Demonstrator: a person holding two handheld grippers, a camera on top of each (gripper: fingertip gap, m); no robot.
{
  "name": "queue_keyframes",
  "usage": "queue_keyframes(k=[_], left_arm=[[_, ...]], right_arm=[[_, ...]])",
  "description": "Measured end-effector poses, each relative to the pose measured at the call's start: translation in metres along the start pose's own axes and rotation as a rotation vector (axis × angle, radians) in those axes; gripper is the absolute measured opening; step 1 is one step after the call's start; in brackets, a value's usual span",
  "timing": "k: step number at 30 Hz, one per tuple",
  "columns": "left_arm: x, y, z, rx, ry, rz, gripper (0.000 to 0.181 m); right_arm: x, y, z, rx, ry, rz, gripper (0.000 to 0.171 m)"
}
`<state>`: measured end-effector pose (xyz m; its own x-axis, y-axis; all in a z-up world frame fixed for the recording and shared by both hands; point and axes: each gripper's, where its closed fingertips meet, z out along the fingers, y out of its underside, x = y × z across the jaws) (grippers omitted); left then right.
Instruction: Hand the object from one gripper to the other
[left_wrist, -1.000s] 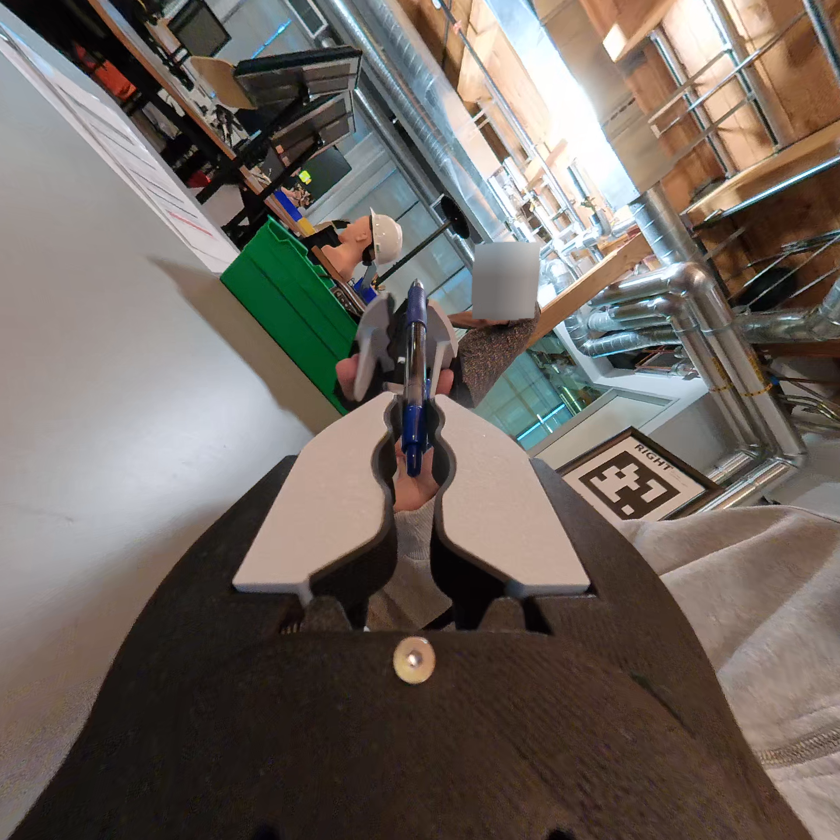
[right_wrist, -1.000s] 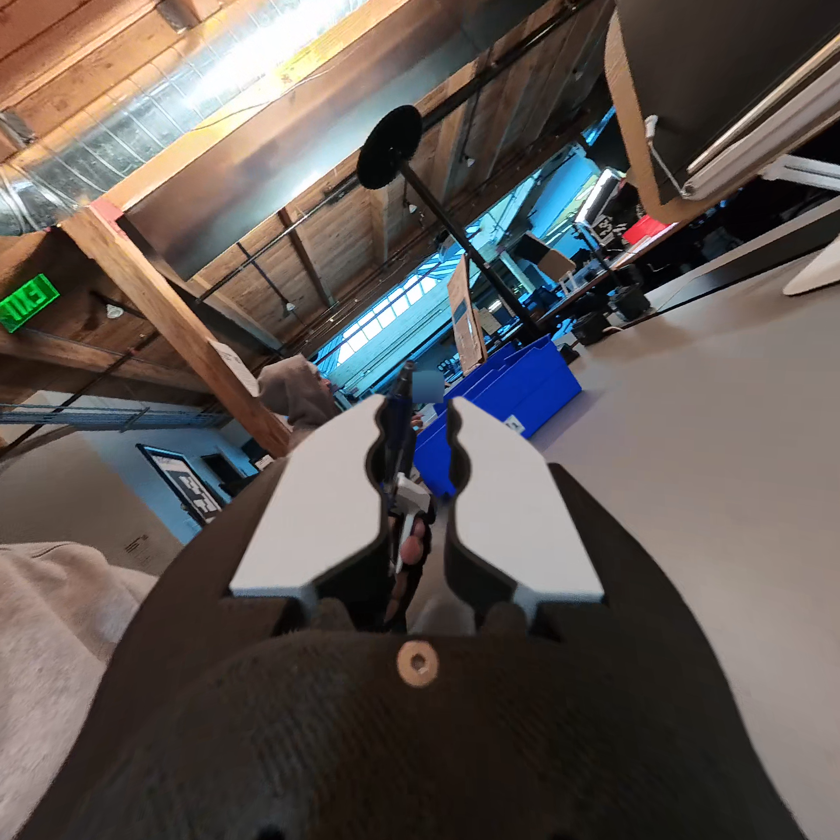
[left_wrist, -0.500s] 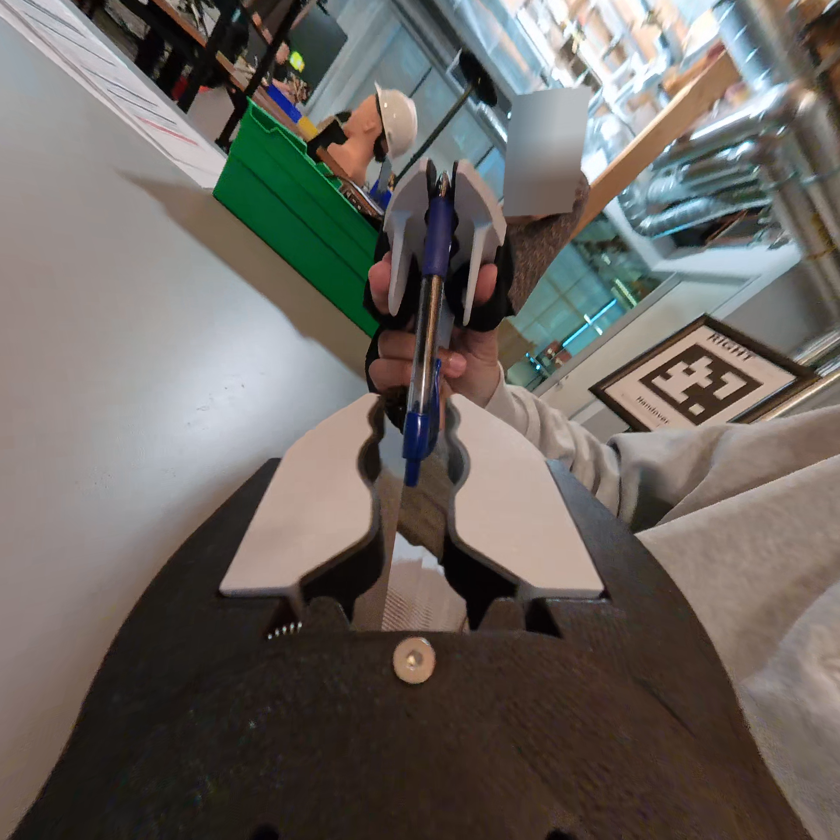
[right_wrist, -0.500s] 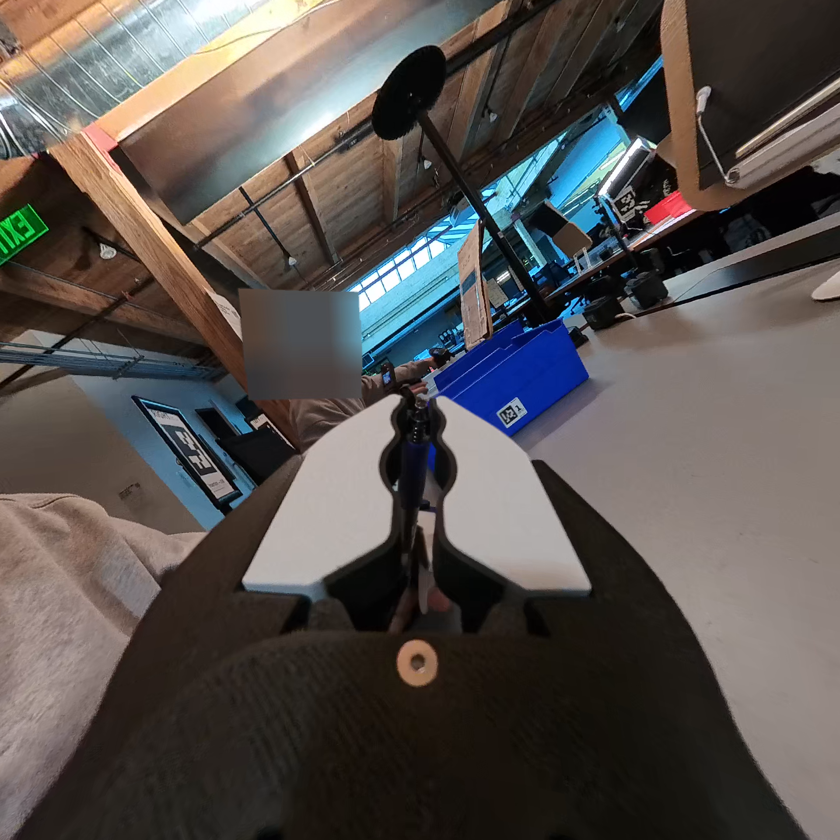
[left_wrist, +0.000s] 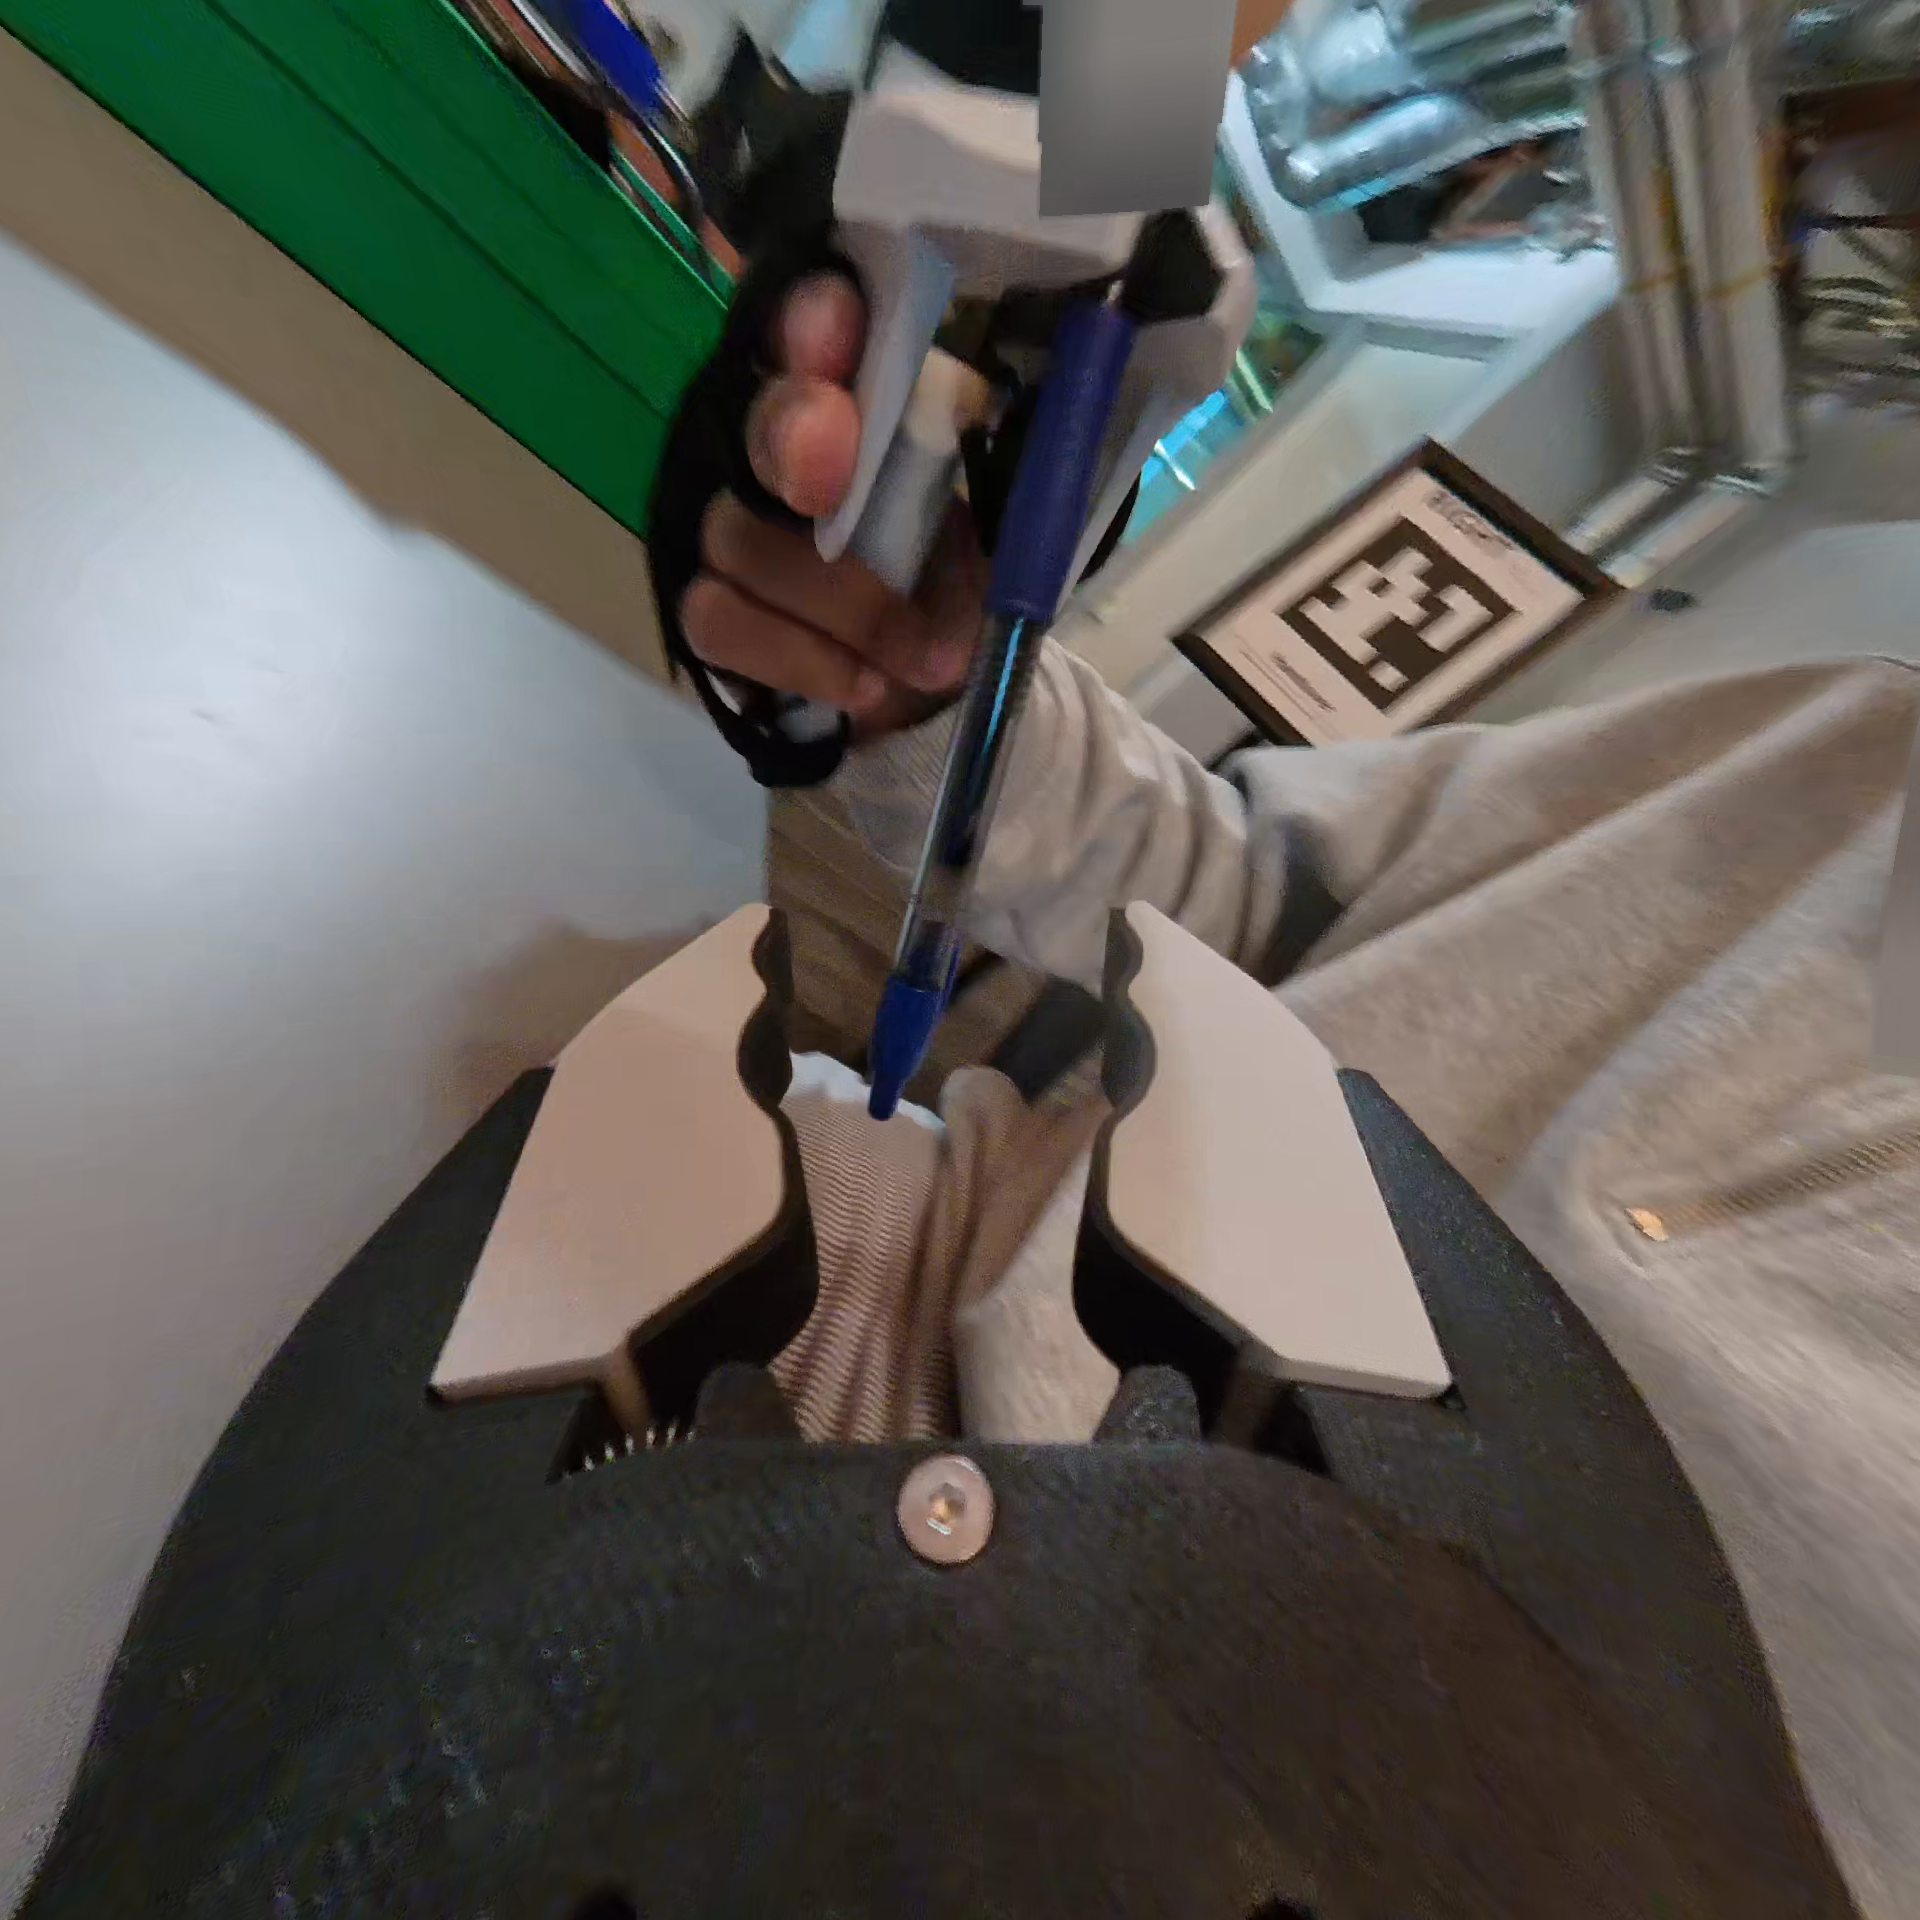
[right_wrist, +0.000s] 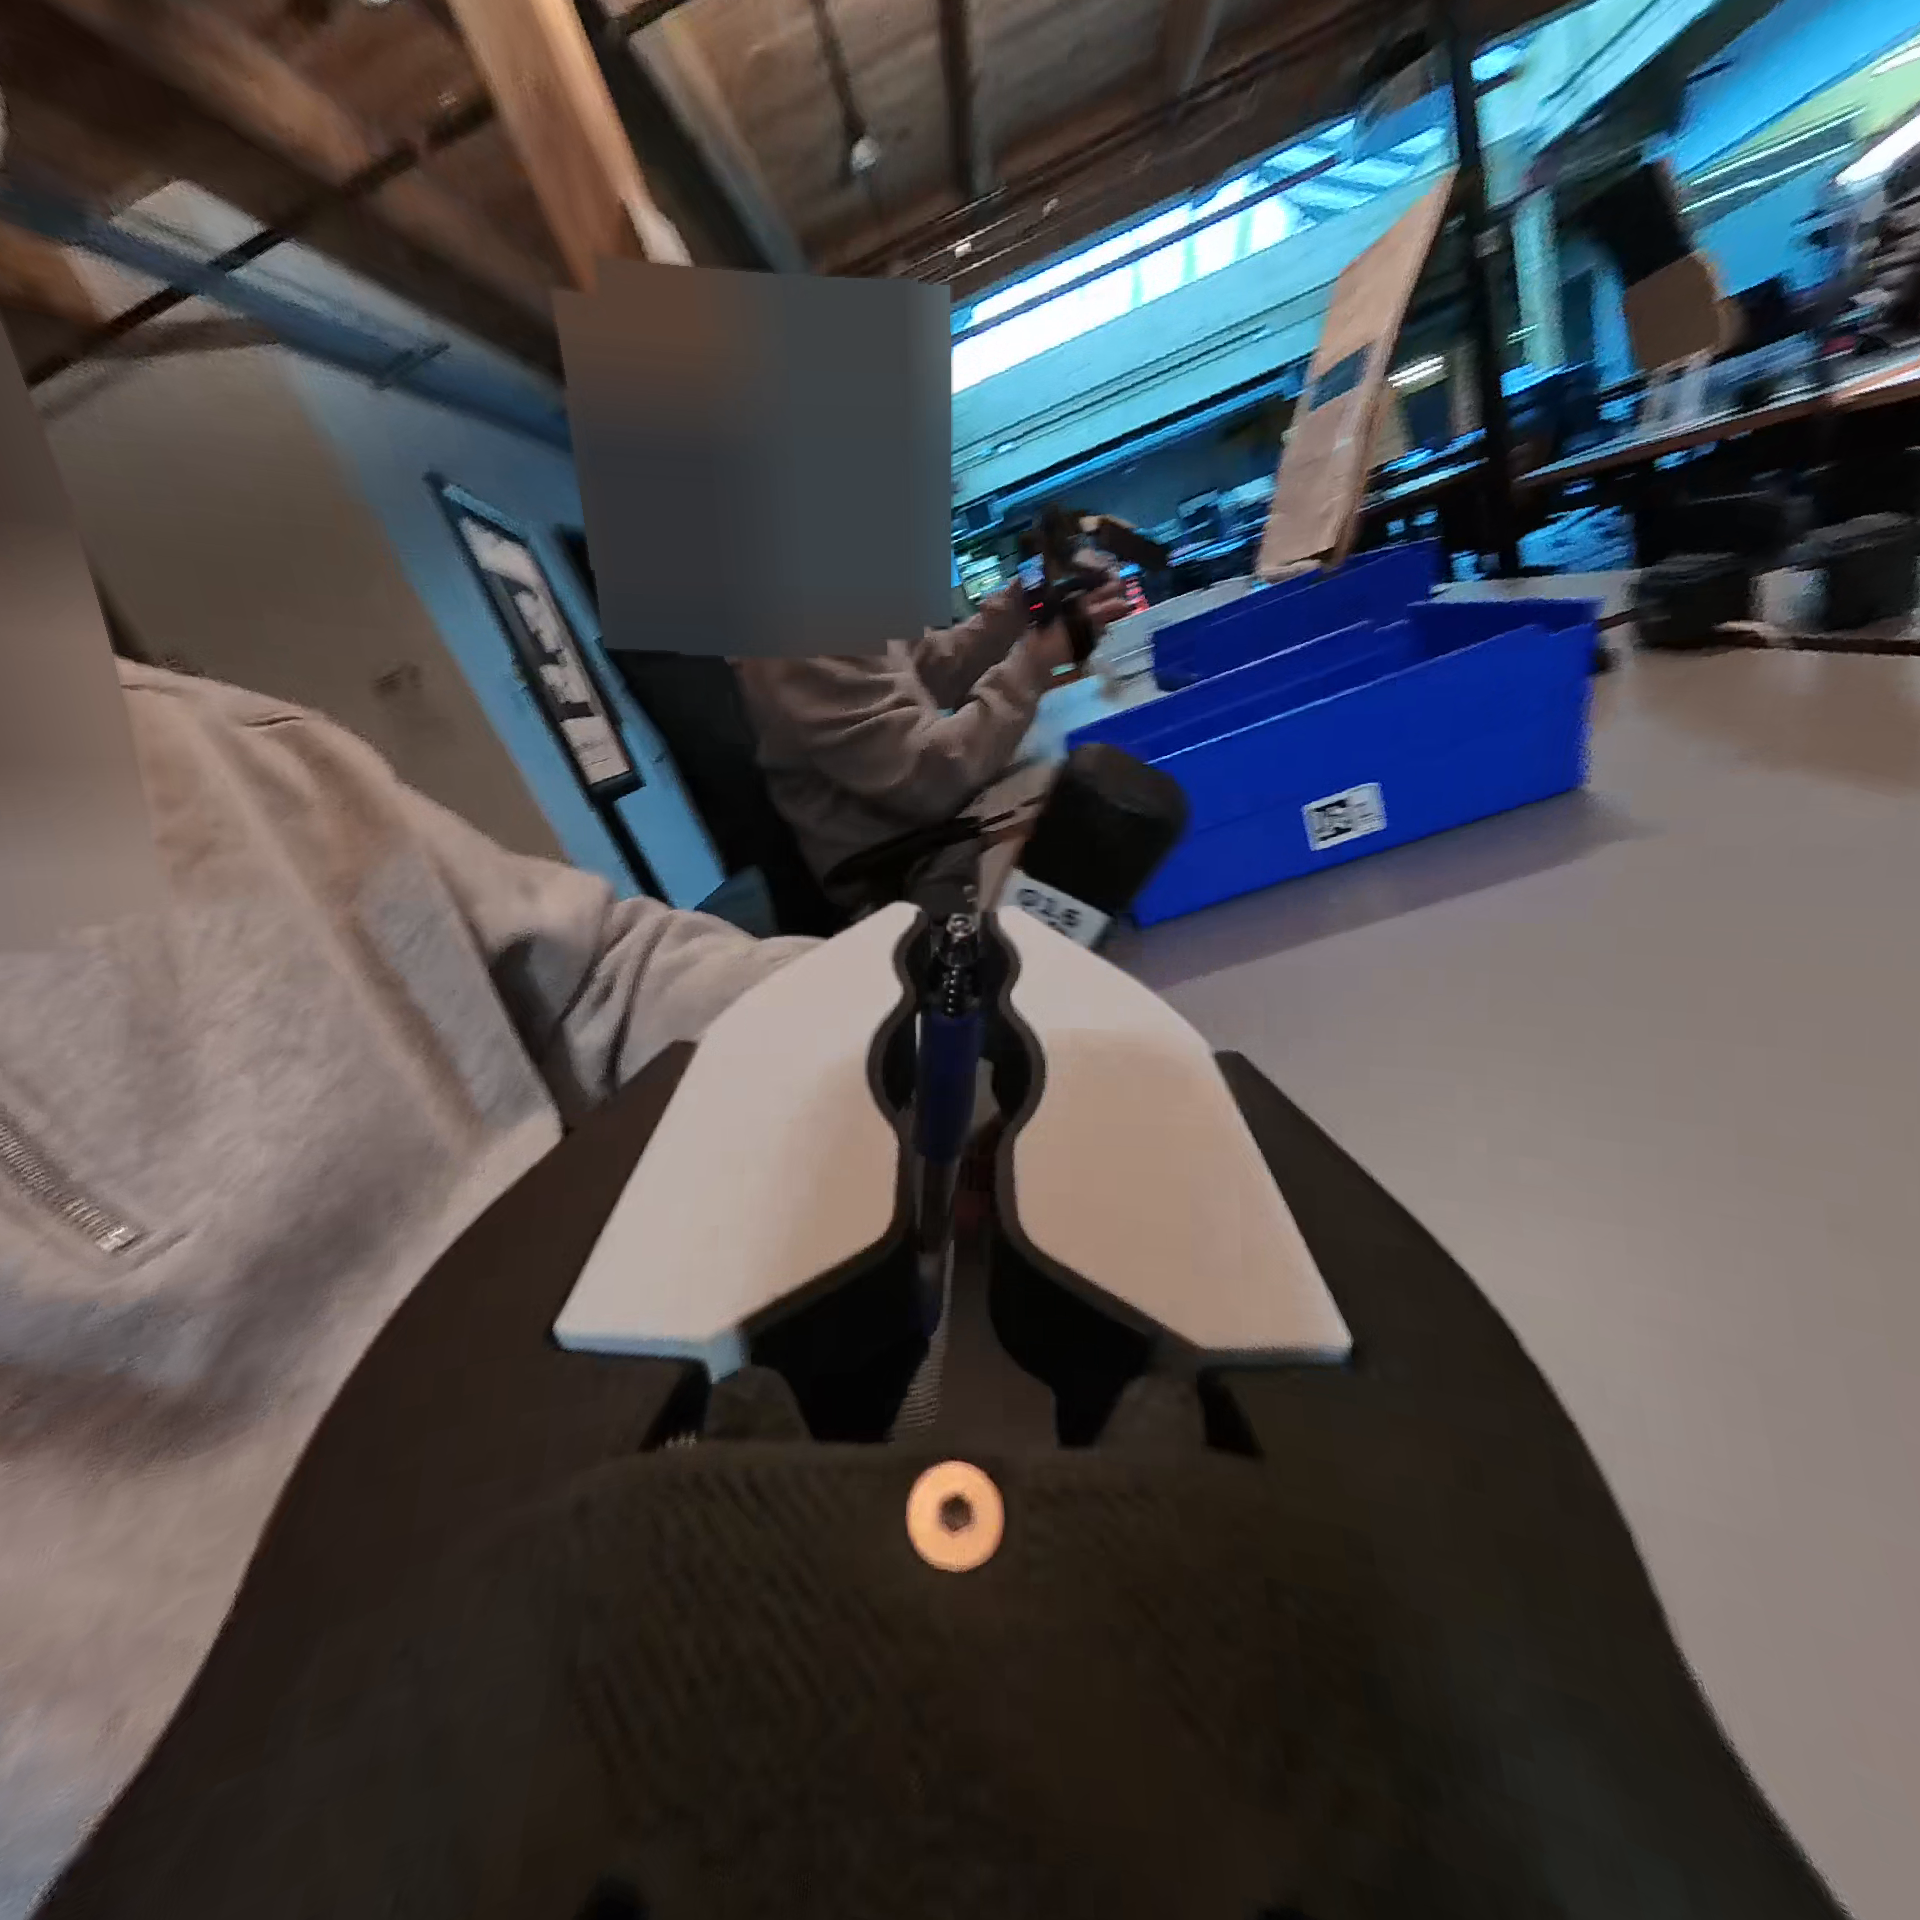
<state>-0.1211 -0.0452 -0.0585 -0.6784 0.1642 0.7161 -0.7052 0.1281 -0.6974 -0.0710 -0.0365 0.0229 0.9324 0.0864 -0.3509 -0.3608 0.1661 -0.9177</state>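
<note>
A blue pen with a clear barrel hangs from my right gripper, which is shut on its blue grip near the top of the left wrist view. The pen's capped lower end reaches down between the fingers of my left gripper, which is wide open and does not touch it. In the right wrist view my right gripper is shut on the pen, which runs between the white fingers. A hand in a black fingerless glove holds the right gripper.
A green bin and a framed black-and-white marker board are behind the right gripper. Blue bins stand on the grey table. A grey sleeve fills the left. Another person sits beyond. The tips of one gripper are about 9 centimeters away from the tips of the other.
One second ago my left gripper held the pen while the right was open around it. The right gripper shut on the pen; the left opened and has now spread wider, both views tilting down.
</note>
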Motion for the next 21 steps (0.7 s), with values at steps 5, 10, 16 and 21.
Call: queue_keyframes(k=[5,10,16,21], left_arm=[[0.020,0.020,0.008,-0.126,0.108,0.053,0.040],[0.027,0.031,0.012,-0.186,0.126,0.122,0.025],[0.028,0.028,0.013,-0.165,0.099,0.214,0.008],[0.021,0.015,0.010,-0.112,0.018,0.308,0.009]], right_arm=[[-0.029,-0.002,0.007,-0.025,-0.150,0.016,0.009],[-0.035,0.001,0.009,-0.046,-0.191,0.033,0.009],[-0.039,0.008,0.017,-0.076,-0.191,0.022,0.009],[-0.019,-0.003,0.013,0.018,-0.069,-0.037,0.023]])
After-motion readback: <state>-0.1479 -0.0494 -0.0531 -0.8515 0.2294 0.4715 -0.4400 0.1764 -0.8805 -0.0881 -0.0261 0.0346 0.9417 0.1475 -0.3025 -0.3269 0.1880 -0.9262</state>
